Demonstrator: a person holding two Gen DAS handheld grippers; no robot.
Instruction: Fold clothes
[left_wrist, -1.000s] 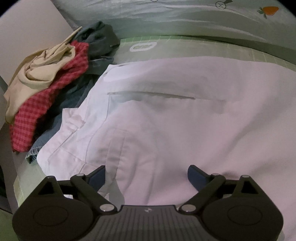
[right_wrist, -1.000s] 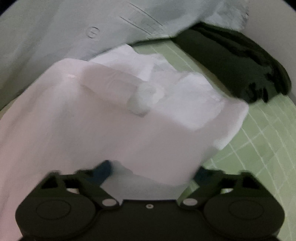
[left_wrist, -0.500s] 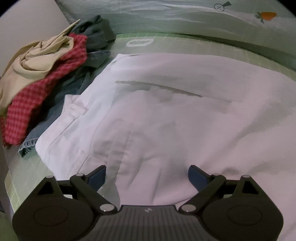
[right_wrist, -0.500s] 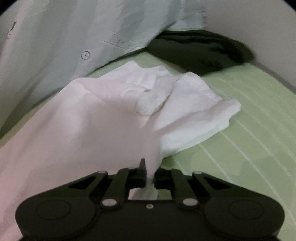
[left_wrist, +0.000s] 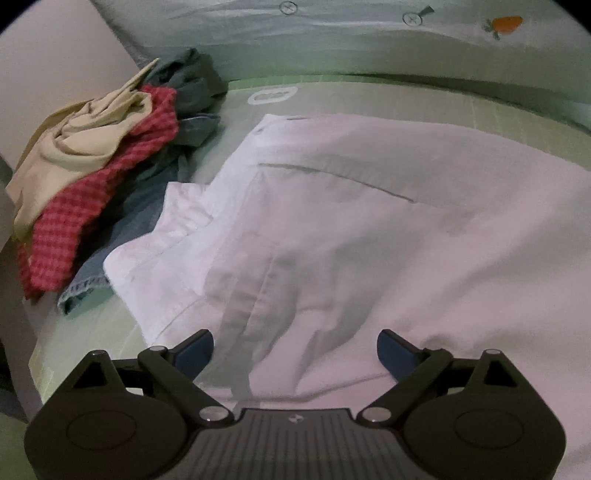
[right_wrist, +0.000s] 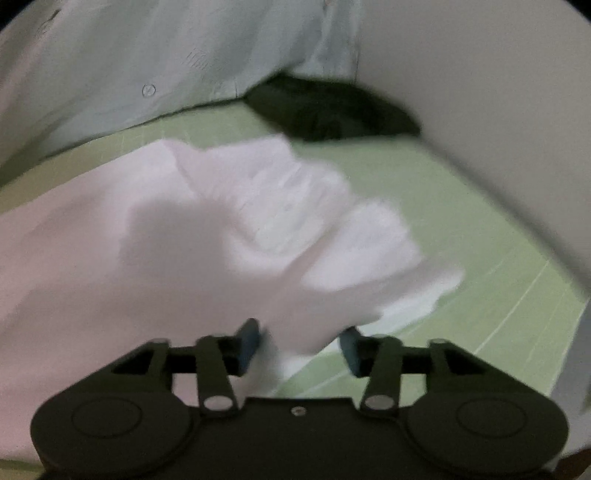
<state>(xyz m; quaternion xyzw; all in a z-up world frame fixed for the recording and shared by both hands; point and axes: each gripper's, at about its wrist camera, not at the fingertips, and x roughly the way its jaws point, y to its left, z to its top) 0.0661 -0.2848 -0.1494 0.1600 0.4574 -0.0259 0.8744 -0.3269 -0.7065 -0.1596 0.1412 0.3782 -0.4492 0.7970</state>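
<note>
A white shirt (left_wrist: 369, 206) lies spread over the green mat (left_wrist: 332, 96), its collar end toward the left. My left gripper (left_wrist: 295, 349) hovers open over the shirt's near edge, with wrinkled cloth between and below the blue pads but not pinched. In the blurred right wrist view the shirt's other end (right_wrist: 229, 229) lies bunched on the mat. My right gripper (right_wrist: 300, 345) has its jaws opening, and a fold of white cloth hangs loose between the pads.
A heap of clothes lies at the far left: beige cloth (left_wrist: 81, 144), a red checked garment (left_wrist: 96, 199) and denim (left_wrist: 122, 236). A pale printed bedcover (left_wrist: 369, 40) runs along the back. A dark garment (right_wrist: 328, 107) sits at the back right by a wall (right_wrist: 480, 92).
My right gripper closed on the shirt's edge, dragged it sideways, and now its jaws have parted again. The left gripper stayed open and shifted slightly, bringing the clothes heap more into view.
</note>
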